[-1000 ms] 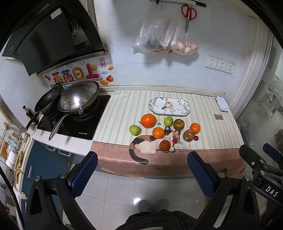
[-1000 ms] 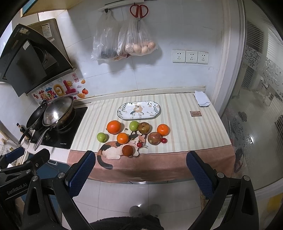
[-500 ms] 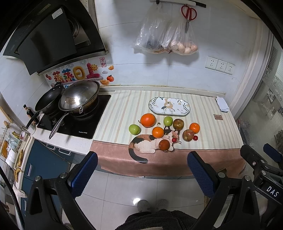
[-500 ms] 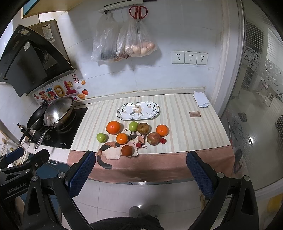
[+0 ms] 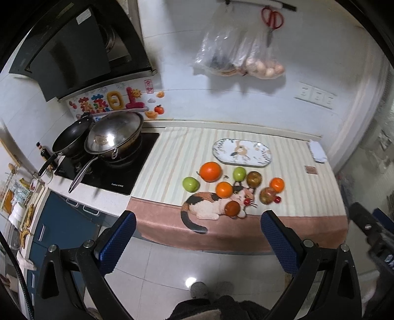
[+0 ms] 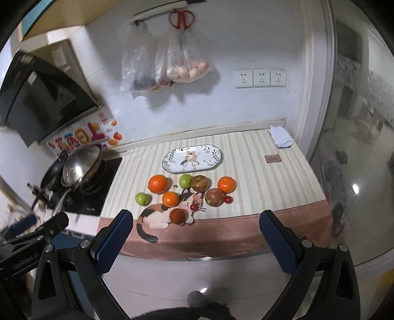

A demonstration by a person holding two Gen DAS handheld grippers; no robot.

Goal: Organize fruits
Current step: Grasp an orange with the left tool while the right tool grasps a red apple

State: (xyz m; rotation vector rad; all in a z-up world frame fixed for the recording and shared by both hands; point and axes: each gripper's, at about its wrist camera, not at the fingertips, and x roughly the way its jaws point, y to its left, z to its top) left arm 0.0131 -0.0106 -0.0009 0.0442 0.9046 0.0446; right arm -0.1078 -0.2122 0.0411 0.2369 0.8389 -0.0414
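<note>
Several fruits lie on a striped cloth with a cat picture: a big orange (image 5: pixel 210 171) (image 6: pixel 157 183), two green apples (image 5: pixel 190 184) (image 6: pixel 185 180), smaller oranges (image 5: pixel 224 189) (image 6: pixel 226 184), brownish apples (image 5: pixel 254 179) (image 6: pixel 214 197), a dark red fruit (image 5: pixel 232 208) (image 6: pixel 177 216) and small red cherries (image 6: pixel 228 199). Behind them sits an oval patterned plate (image 5: pixel 242 152) (image 6: pixel 192 159) with nothing on it. My left gripper (image 5: pixel 197 242) and right gripper (image 6: pixel 195 241) hang open over the floor, short of the counter edge, both holding nothing.
A black cooktop (image 5: pixel 115 172) with a steel wok (image 5: pixel 113 135) and a dark pan (image 5: pixel 71 139) stands left of the cloth. Plastic bags (image 6: pixel 167 61) and red scissors (image 6: pixel 181 18) hang on the wall. A folded white cloth (image 6: pixel 280 139) lies at the back right.
Both grippers have drifted a little closer to the counter, so the fruits look slightly larger. Nothing on the counter has moved.
</note>
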